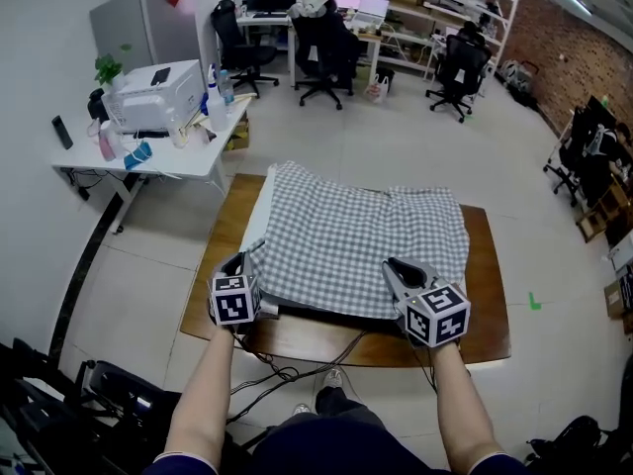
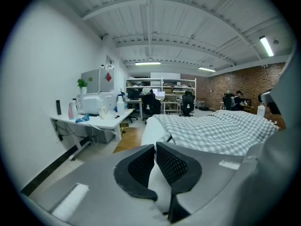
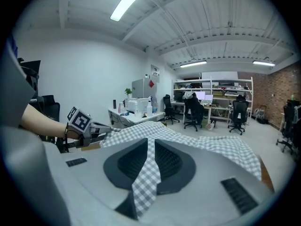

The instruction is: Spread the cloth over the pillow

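Bright, even ceiling lights (image 3: 134, 1); fisheye edges warped, corners dark

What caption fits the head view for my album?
The left tongs and right tongs work the near edge of a checked cloth draped over a pillow on a table.

Grey-and-white checked cloth (image 1: 366, 240), white pillow (image 1: 258, 218), brown table (image 1: 297, 339).

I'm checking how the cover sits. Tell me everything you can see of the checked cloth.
The cloth is thin grey-and-white checked fabric, lying wrinkled over the white pillow on the wooden table, the pillow's left edge uncovered. The right hand-held gripper pinches its near edge, a strip running between the jaws. The left hand-held gripper sits at its near left corner, closed on white fabric, seemingly the pillow.
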The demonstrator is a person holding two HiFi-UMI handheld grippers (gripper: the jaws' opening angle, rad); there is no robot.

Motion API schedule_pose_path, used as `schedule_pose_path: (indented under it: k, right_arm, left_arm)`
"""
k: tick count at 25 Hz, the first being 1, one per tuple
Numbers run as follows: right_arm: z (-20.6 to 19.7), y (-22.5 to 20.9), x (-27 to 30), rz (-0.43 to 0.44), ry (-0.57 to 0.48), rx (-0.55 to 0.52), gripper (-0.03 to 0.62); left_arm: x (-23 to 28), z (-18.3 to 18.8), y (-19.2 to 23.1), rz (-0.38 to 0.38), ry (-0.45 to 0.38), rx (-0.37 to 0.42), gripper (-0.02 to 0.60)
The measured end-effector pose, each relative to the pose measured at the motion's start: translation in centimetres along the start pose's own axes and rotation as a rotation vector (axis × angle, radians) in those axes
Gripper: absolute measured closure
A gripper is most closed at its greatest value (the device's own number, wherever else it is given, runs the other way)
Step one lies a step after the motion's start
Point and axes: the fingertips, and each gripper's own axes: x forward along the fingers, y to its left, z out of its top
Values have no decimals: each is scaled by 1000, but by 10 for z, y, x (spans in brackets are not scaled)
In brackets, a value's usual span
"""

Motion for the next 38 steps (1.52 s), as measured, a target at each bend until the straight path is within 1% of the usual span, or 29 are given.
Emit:
schedule_pose_path:
  k: [5, 9, 15, 19, 21, 25, 27, 30, 32, 35, 36, 37, 38]
  right_arm:
    - [0, 23, 17, 60, 6, -7, 536]
    - [2, 37, 28, 98, 12, -16, 536]
    - [1, 53, 43, 138, 24, -18, 536]
    - [-3, 64, 50, 157, 33, -19, 536]
    - [-4, 65, 50, 156, 37, -19, 536]
    - [-5, 59, 45, 132, 42, -16, 536]
    - [-6, 54, 40, 112, 40, -9, 536]
    - [-5, 49, 33, 89, 33, -3, 536]
    - [-5, 50, 27, 78, 27, 0, 536]
    - [-7, 50, 19, 57, 20, 9, 536]
    - [-8, 50, 17, 51, 20, 12, 536]
    - [-9, 49, 14, 45, 20, 16, 536]
    - [-11, 48, 11, 38, 20, 21, 536]
  left_arm:
    - [-17, -11, 32, 102, -21, -49, 561]
    - [-29, -19, 50, 153, -23, -69, 561]
    - [-42, -39, 49, 192, -40, -93, 561]
    - [-41, -61, 48, 176, 8, -140, 561]
    - [-36, -70, 50, 159, 33, -158, 561]
    - [-31, -81, 50, 133, 68, -155, 560]
    - [-31, -85, 49, 113, 66, -156, 554]
    - [-34, -87, 51, 89, 38, -187, 543]
    - [-39, -88, 58, 116, 30, -198, 538]
    - [-49, -89, 84, 236, 40, -202, 529]
    - [-53, -85, 90, 255, 32, -205, 529]
    - [-56, -78, 92, 259, 15, -203, 531]
    - [-58, -68, 92, 254, -9, -199, 557]
